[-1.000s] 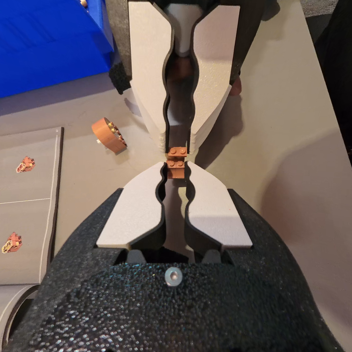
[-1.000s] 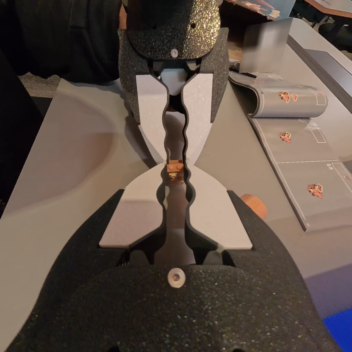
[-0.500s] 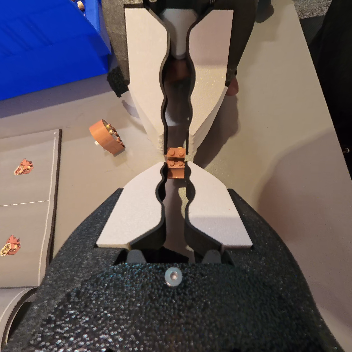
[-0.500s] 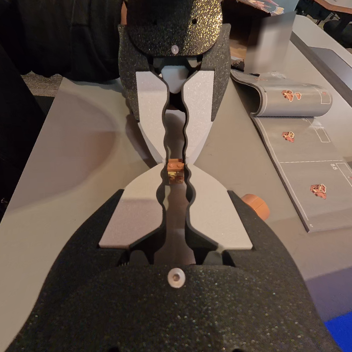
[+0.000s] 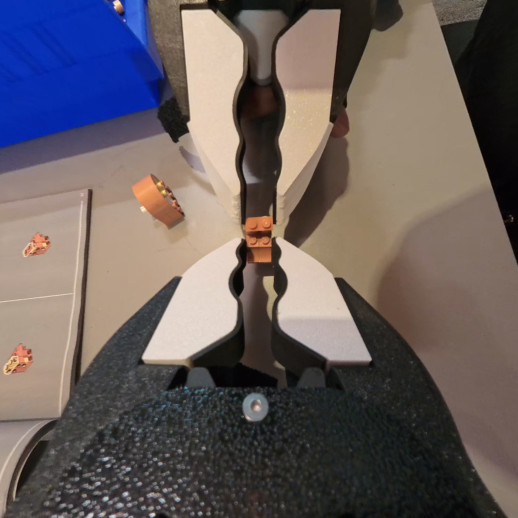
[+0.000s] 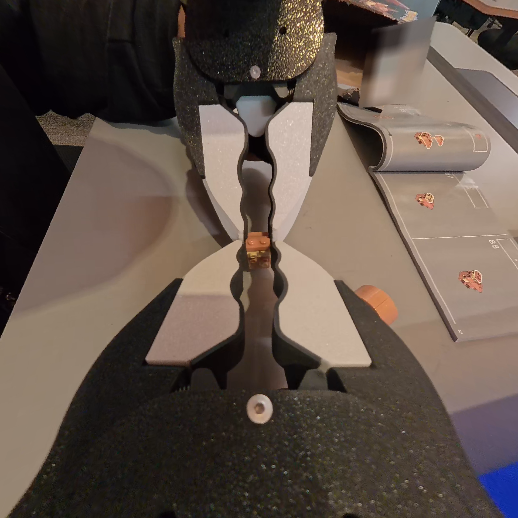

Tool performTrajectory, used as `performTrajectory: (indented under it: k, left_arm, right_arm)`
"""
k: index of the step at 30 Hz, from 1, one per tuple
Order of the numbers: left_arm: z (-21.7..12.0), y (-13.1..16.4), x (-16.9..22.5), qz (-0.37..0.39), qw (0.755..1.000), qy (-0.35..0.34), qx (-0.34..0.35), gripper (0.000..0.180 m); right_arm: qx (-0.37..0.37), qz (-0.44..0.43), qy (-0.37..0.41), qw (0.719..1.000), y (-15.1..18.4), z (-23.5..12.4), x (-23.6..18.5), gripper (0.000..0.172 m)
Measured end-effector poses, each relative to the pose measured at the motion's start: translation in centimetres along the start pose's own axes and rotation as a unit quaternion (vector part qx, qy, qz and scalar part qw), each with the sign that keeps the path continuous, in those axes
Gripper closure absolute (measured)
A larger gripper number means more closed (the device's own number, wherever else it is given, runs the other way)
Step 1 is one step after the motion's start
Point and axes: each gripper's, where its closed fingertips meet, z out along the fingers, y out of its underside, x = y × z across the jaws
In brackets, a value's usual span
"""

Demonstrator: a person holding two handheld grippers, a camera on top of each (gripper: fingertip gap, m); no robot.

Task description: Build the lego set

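Left gripper (image 5: 259, 246): fingers nearly together, pads pressed on the two sides of a small brown brick assembly (image 5: 259, 248), studs facing up. Right gripper (image 6: 258, 253): same narrow gap, fingers clamped on a second brown brick piece (image 6: 258, 256) with tan and dark parts on its near face.

The two grippers point straight at each other, tip to tip, above the pale tabletop (image 5: 392, 252). The two brick pieces meet between the opposing fingertips; whether they are joined or only touching, cannot tell.

Left of the left gripper's fingers, lying on the tabletop, a round brown brick part (image 5: 157, 200). Farther left, a grey instruction sheet (image 5: 36, 294) with small printed brick figures. Beyond it, a blue bin (image 5: 70, 64).
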Motion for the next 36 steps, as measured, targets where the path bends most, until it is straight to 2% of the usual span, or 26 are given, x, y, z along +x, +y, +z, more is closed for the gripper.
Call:
performTrajectory:
  k: [14, 21, 27, 31, 36]
  left_arm:
    - [-0.1, 0.0, 0.0, 0.000, 1.000, 0.001, 0.000, 0.164]
    - [-0.2, 0.2, 0.0, -0.009, 1.000, 0.006, -0.002, 0.164]
    - [-0.7, 0.1, 0.0, -0.041, 0.999, 0.019, 0.004, 0.164]
    - [-1.3, -0.4, 0.1, -0.072, 0.997, 0.038, 0.019, 0.164]
    - [-1.9, -0.8, 0.5, -0.101, 0.992, 0.062, 0.032, 0.164]
  right_arm:
    - [-0.001, 0.001, -0.001, 1.000, 0.0, 0.0, 0.0, 0.154]
    - [0.005, -0.016, -0.009, 1.000, -0.1, -0.1, -0.4, 0.144]
    - [0.024, -0.177, 0.045, 0.983, 0.1, -0.4, 0.1, 0.136]
    - [0.032, -0.244, 0.066, 0.967, 0.2, -0.2, 0.2, 0.125]
    - [0.044, -0.317, 0.095, 0.943, 0.0, 0.1, 0.5, 0.122]
